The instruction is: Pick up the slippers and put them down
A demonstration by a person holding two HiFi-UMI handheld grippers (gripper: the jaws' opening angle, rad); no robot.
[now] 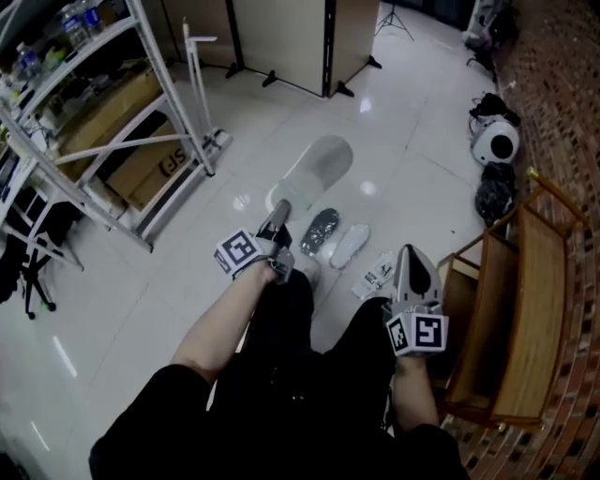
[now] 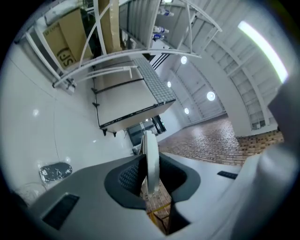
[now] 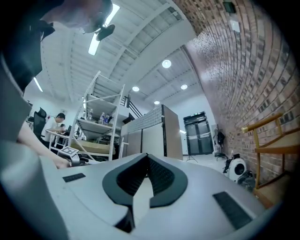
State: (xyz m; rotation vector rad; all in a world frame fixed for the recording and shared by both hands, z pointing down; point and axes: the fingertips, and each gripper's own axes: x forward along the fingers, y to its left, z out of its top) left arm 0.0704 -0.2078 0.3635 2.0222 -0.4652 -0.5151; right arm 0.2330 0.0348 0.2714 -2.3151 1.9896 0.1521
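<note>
Nearest the camera, a person's dark-clothed legs (image 1: 281, 375) and two forearms are seen from above, and a gripper is carried in each hand. The left gripper (image 1: 277, 223) is held out roughly level above the floor (image 1: 141, 309). Its jaws are closed on a pale slipper (image 1: 317, 171), which is clamped by one end and projects away from the person, clear of the floor. In the left gripper view this slipper is seen edge-on, as a thin white slab pinched between the dark pads. The right gripper (image 1: 413, 259) is held at the person's right, close beside a wooden rack (image 1: 525, 309). Its jaws are brought together at the tips, and nothing is seen gripped between them.

Just beyond the left gripper, a silvery bundle (image 1: 321, 231) and a second white slipper (image 1: 349, 246) are laid side by side on the glossy floor, almost touching. A crumpled printed wrapper (image 1: 379, 275) is found just to their right, nearer the right gripper. Whether the silvery bundle is a wrapped slipper cannot be told.

Farther off on the left, a white metal shelf (image 1: 122, 148) is loaded with cardboard boxes (image 1: 112, 112) and bottles (image 1: 80, 21). On the right, a round white device (image 1: 495, 143) and a black bag (image 1: 494, 199) are set along the brick wall (image 1: 562, 112). Farthest away, beige partition panels (image 1: 281, 37) are stood on the floor.
</note>
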